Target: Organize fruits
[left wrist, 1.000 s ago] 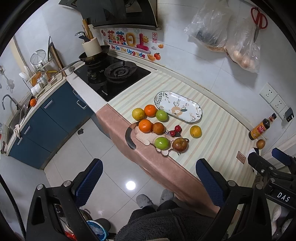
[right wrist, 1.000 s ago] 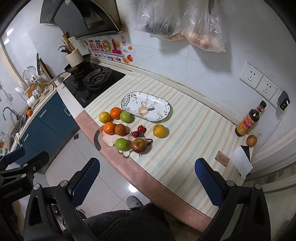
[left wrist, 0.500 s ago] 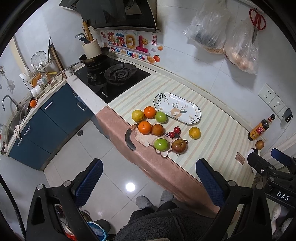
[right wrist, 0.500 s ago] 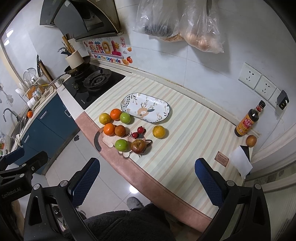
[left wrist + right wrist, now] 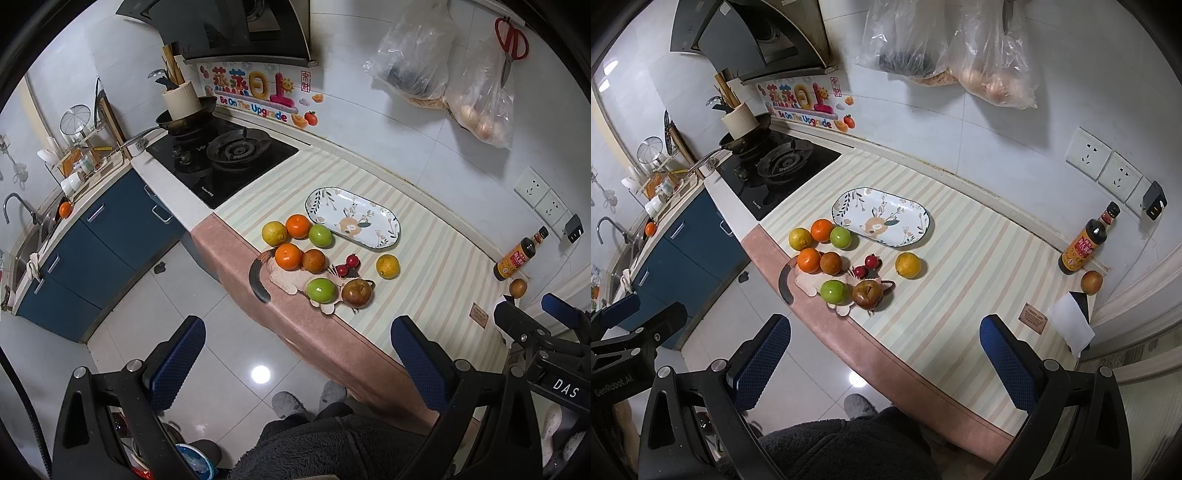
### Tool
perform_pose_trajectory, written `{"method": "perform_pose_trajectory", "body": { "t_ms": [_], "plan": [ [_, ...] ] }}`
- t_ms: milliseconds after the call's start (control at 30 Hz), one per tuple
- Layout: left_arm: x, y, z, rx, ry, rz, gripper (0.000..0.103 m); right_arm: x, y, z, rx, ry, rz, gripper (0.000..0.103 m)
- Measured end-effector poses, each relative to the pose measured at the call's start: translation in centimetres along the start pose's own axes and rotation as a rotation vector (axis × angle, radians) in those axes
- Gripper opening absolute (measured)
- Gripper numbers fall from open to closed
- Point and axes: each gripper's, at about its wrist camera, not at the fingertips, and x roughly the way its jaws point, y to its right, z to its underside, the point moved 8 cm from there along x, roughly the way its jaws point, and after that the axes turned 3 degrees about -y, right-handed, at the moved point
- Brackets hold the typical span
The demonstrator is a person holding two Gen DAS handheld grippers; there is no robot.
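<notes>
Both views are evenly and brightly lit from overhead. A lamp's glare is mirrored on the floor tiles between the jaws. Strong fisheye curvature and dark vignetting are seen at the edges.

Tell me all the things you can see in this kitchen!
plate: 1, white, floral, on striped counter, empty
oranges: 2, orange, by front edge
green apples: 2, one beside plate, one on mat
yellow citrus: 2, one alone right of cluster
red-brown apple: 1, on mat
small red fruits: 2, mid-cluster
mat: 1, cat-shaped, pale, front edge
bottle: 1, dark, by wall
stove: 1, black, left
bags: 2, clear, hanging
left hand-held gripper: 1, blue pads, open
right hand-held gripper: 1, blue pads, open
</notes>
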Motion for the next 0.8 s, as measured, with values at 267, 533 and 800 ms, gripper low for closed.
{"method": "perform_pose_trajectory", "body": {
  "t_ms": [267, 533, 800],
  "plan": [
    [0.28, 0.24, -0.18, 0.000, -0.006, 0.005, 0.103, -0.51, 0.44, -0.21, -0.001, 0.002, 0.002, 0.103],
    [0.66, 0.58, -0.29, 0.001, -0.008, 0.008, 0.103, -0.33, 0.37, -0.08, 0.000, 0.002, -0.001, 0.103],
    [0.53, 0.39, -0.22, 0.000, -0.005, 0.007, 0.103, -0.35, 0.29, -0.04, 0.000, 0.002, -0.001, 0.103]
  ]
}}
